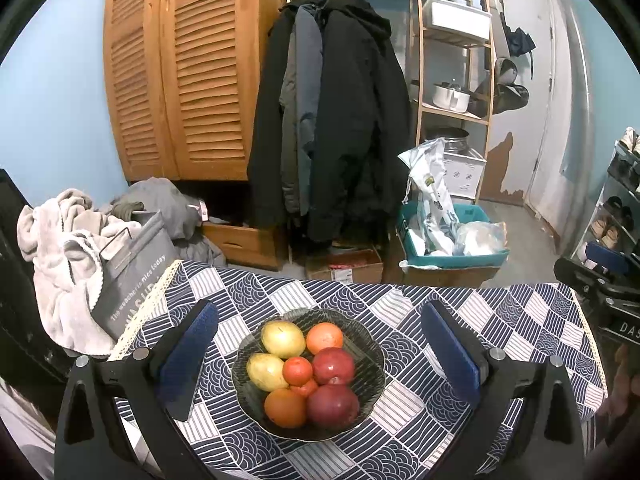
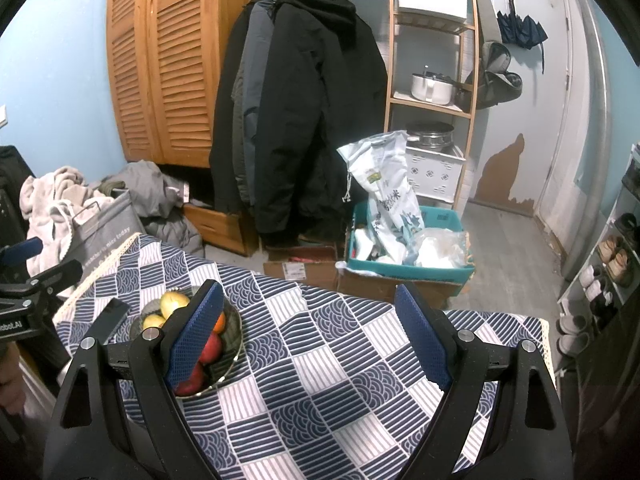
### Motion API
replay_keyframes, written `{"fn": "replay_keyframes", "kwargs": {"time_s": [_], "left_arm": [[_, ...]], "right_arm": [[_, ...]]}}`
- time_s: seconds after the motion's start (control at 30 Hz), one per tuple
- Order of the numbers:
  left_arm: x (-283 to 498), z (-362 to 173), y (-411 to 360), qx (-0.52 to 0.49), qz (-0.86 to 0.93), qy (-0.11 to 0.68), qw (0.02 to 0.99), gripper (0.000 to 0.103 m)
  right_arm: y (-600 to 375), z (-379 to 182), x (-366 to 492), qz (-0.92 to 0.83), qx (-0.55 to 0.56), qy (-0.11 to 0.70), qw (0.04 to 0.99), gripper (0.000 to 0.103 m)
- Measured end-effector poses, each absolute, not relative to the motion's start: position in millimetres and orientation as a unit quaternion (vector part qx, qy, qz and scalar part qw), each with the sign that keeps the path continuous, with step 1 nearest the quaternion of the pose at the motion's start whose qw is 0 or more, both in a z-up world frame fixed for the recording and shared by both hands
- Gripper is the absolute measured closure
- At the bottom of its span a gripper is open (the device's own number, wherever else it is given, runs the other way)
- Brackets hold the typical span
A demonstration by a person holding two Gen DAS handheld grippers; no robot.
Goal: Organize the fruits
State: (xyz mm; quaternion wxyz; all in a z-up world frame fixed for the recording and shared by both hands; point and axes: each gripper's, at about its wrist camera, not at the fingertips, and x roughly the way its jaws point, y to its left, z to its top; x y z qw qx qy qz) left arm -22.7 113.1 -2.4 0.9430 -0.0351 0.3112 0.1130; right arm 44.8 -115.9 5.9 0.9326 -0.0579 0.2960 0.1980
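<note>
A dark glass bowl [image 1: 370, 354] sits on the blue-and-white patterned tablecloth [image 1: 500, 320]. It holds two yellow fruits [image 1: 282, 338], several orange fruits [image 1: 325, 337] and two red apples [image 1: 333, 406]. My left gripper [image 1: 320, 344] is open and empty, its fingers straddling the bowl from above. My right gripper [image 2: 308, 332] is open and empty over bare cloth to the right of the bowl [image 2: 234, 354], whose fruits are partly hidden behind its left finger [image 2: 196, 336].
A grey laundry bag [image 1: 132, 276] with towels stands left of the table. Beyond the far edge are hanging coats [image 1: 332, 120], a cardboard box [image 1: 344, 266], a teal bin [image 1: 452, 258] and a shoe rack [image 2: 612, 264].
</note>
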Motion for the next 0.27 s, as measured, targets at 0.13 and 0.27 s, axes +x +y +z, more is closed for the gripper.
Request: {"fn": "replay_keyframes", "kwargs": {"time_s": [0.13, 0.27], "left_arm": [[-22.1, -1.0, 111.7, -0.035, 0.112, 0.31, 0.943, 0.001], [-20.7, 0.8, 110.8, -0.034, 0.114, 0.313, 0.942, 0.001]], "right_arm": [[-115.9, 5.6, 44.6, 0.198, -0.059, 0.296, 0.932, 0.016], [-116.8, 6.2, 44.7, 0.199, -0.059, 0.297, 0.932, 0.016]]}}
